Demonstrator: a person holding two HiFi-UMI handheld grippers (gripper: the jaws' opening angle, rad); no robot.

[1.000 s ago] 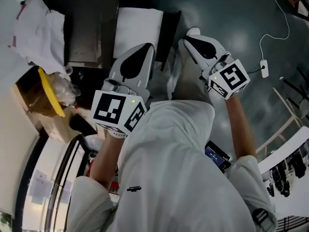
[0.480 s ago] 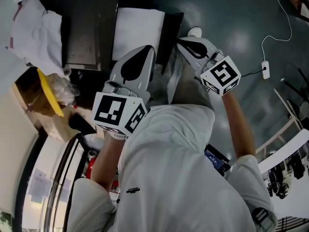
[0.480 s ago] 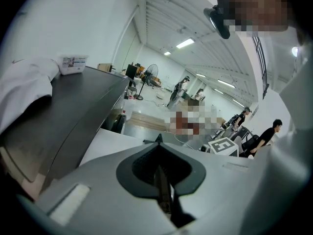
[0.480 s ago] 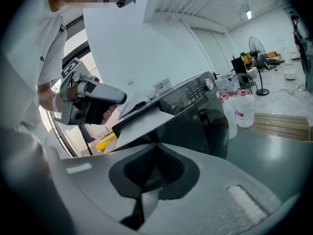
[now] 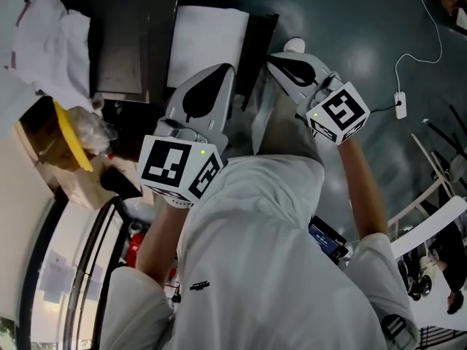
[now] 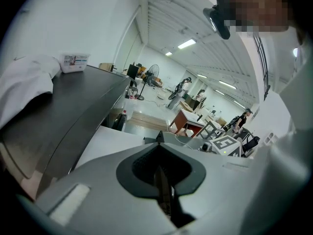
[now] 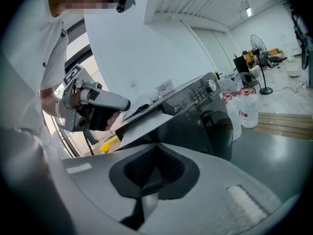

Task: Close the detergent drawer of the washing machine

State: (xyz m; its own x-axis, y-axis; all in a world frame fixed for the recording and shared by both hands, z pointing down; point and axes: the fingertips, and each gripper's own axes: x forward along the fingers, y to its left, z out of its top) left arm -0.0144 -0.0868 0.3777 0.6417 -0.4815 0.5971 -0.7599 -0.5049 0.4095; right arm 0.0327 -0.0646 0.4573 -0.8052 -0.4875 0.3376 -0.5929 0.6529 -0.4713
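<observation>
Where the washing machine (image 7: 203, 114) stands, glossy floor (image 7: 279, 146) spreads.

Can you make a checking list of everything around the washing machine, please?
Surface: dark washing machine top, white cloth lying on it.
Job's things: drawer cannot be made out; white panel beside the top.
Clutter: yellow thing by cardboard box; white jugs.
Grippers: left gripper shut, empty; right gripper shut, empty.
Cables: white cable with its box on the floor.
Surroundings: fan, table far off.
</observation>
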